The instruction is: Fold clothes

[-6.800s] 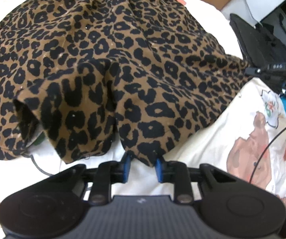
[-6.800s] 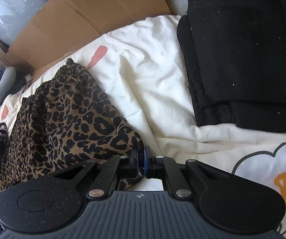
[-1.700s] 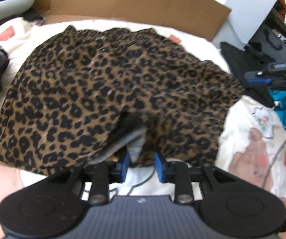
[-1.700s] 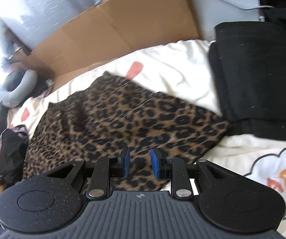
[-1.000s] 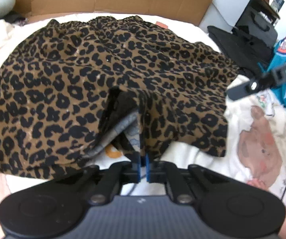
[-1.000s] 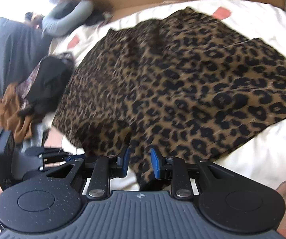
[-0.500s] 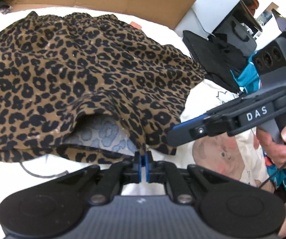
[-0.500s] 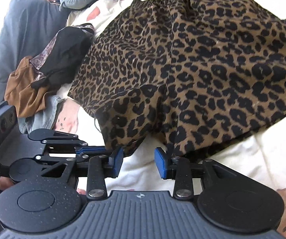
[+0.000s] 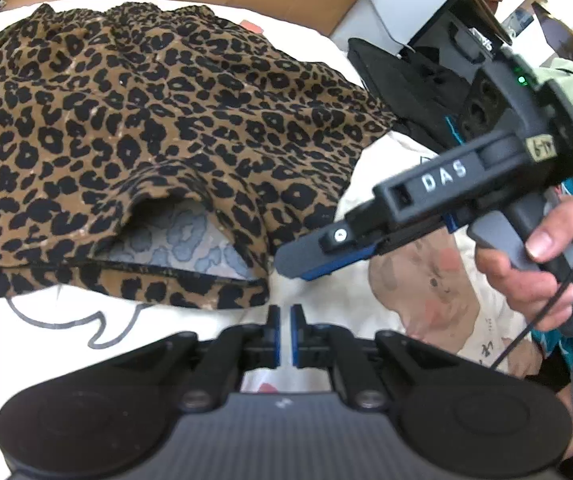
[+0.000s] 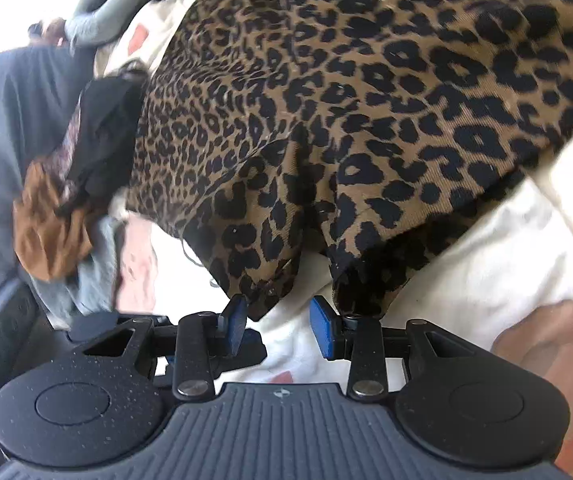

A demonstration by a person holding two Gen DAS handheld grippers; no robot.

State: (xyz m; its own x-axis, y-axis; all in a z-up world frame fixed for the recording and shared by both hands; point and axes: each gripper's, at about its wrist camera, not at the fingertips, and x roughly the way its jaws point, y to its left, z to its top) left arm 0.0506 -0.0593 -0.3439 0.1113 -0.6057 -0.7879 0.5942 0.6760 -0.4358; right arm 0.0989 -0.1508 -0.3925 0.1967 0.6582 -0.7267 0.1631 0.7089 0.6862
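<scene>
Leopard-print shorts (image 9: 158, 120) lie spread flat on the bed (image 9: 46, 320), ready for folding; left gripper (image 9: 285, 332) sits just off the hem, jaws slightly parted, empty; right gripper (image 10: 278, 322) gapes wide at the hem, likely to grasp.

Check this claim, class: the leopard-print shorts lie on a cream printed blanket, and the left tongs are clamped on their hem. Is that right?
Not quite. The leopard-print shorts do lie on the cream printed blanket, but the left tongs hold nothing: the left wrist view shows them slightly parted, just short of the hem.
</scene>
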